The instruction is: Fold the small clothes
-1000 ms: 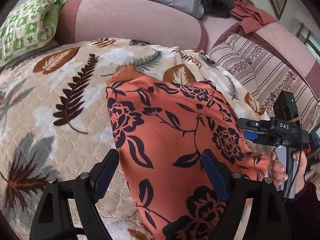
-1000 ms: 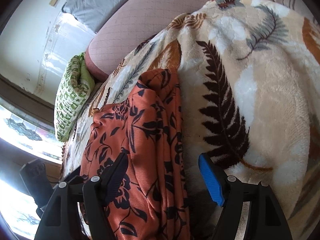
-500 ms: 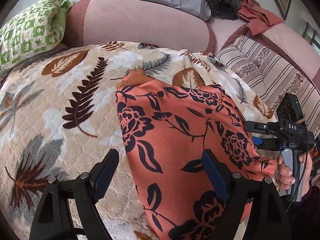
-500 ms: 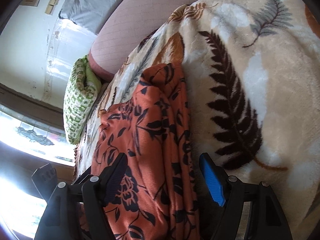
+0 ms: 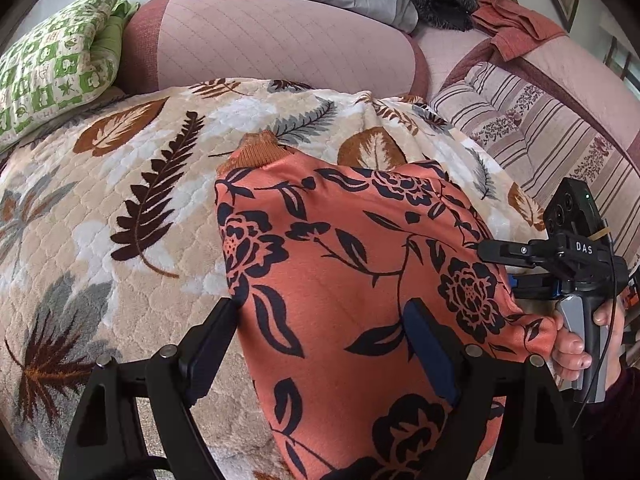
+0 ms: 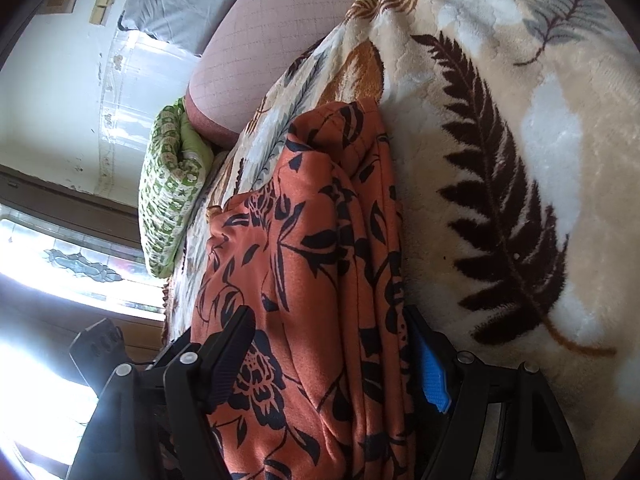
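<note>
On the far left sits a green pillow (image 5: 52,80). Next comes the leaf blanket (image 5: 120,184) spread over the sofa (image 5: 280,40). The orange flower top (image 5: 340,272) lies flat on the blanket. Its long way runs from the ribbed cuff (image 5: 256,152) at the far end back toward the person.

The left gripper (image 5: 320,344) hangs over the near left edge of the top. Its fingers (image 5: 212,340) are spread wide, one over the blanket and one over the cloth, gripping nothing.

The right gripper (image 6: 332,356) is at the top's right side. In its own view the bunched folds (image 6: 360,240) lie between its wide fingers (image 6: 432,372), which do not look pressed on the cloth. A hand (image 5: 576,344) holds its handle.

Both grippers look close to the near end, so I think each one could pinch its own side and carry it toward the cuff.
</note>
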A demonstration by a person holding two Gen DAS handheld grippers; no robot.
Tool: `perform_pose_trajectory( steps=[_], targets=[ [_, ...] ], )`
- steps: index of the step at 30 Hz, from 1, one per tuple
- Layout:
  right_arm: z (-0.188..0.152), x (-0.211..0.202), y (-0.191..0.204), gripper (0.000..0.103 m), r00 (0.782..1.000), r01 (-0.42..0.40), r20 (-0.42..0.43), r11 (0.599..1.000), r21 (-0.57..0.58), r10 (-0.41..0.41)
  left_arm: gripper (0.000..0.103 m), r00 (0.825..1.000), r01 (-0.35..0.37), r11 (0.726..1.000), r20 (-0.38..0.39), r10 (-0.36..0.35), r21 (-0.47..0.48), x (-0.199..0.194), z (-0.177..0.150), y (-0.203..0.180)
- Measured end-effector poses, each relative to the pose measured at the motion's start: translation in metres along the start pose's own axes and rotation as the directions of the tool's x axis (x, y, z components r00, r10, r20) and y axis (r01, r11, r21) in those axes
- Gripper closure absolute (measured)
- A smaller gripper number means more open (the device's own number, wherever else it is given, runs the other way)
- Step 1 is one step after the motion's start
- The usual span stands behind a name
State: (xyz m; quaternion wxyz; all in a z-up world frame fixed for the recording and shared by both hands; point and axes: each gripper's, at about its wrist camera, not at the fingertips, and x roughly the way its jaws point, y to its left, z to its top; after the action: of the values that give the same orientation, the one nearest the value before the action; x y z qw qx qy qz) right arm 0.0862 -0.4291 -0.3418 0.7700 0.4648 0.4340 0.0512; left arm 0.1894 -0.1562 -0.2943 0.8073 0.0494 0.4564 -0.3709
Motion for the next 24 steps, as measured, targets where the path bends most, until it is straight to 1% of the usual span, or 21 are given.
perform_pose_trajectory(
  steps=[6, 10, 13, 16, 18, 20, 21, 23, 24],
  targets=[
    [-0.001, 0.011, 0.005, 0.026, 0.999, -0.039, -0.029, 0.999, 0.000, 0.038, 0.015, 1.000, -0.003, 1.000, -0.003, 0.003, -0.010, 0.004, 0.001, 0.000],
    [-0.002, 0.015, 0.007, 0.026, 0.999, -0.042, -0.032, 0.999, -0.004, 0.042, 0.013, 1.000, -0.014, 1.000, -0.005, 0.014, -0.004, 0.006, 0.000, -0.001],
    [-0.004, 0.019, 0.011, 0.026, 0.999, -0.022, -0.032, 0.999, -0.023, 0.021, 0.012, 0.999, -0.019, 1.000, -0.026, 0.018, -0.010, 0.012, 0.000, 0.001],
    [-0.007, 0.021, 0.015, 0.027, 1.000, 0.006, -0.025, 0.999, -0.046, -0.007, 0.012, 0.997, 0.010, 0.998, -0.074, -0.015, -0.068, 0.023, -0.003, 0.009],
    [-0.009, 0.023, 0.019, 0.028, 0.999, 0.033, -0.016, 0.997, -0.065, -0.034, 0.012, 0.994, 0.054, 0.988, -0.084, -0.067, -0.146, 0.026, -0.005, 0.018],
    [-0.010, 0.022, 0.022, 0.031, 0.998, 0.059, -0.007, 0.995, -0.077, -0.060, 0.012, 0.994, 0.062, 0.985, -0.079, -0.075, -0.159, 0.026, -0.006, 0.020],
    [-0.011, 0.022, 0.024, 0.035, 0.997, 0.071, -0.003, 0.994, -0.084, -0.072, 0.017, 0.995, 0.056, 0.987, -0.070, -0.067, -0.148, 0.024, -0.007, 0.018],
    [-0.013, 0.022, 0.027, 0.039, 0.996, 0.091, 0.003, 0.991, -0.099, -0.091, 0.024, 0.998, 0.043, 0.993, -0.048, -0.049, -0.114, 0.020, -0.008, 0.012],
    [-0.014, 0.021, 0.028, 0.041, 0.995, 0.097, 0.007, 0.990, -0.103, -0.097, 0.030, 0.998, 0.036, 0.995, -0.041, -0.041, -0.096, 0.018, -0.008, 0.008]
  ],
)
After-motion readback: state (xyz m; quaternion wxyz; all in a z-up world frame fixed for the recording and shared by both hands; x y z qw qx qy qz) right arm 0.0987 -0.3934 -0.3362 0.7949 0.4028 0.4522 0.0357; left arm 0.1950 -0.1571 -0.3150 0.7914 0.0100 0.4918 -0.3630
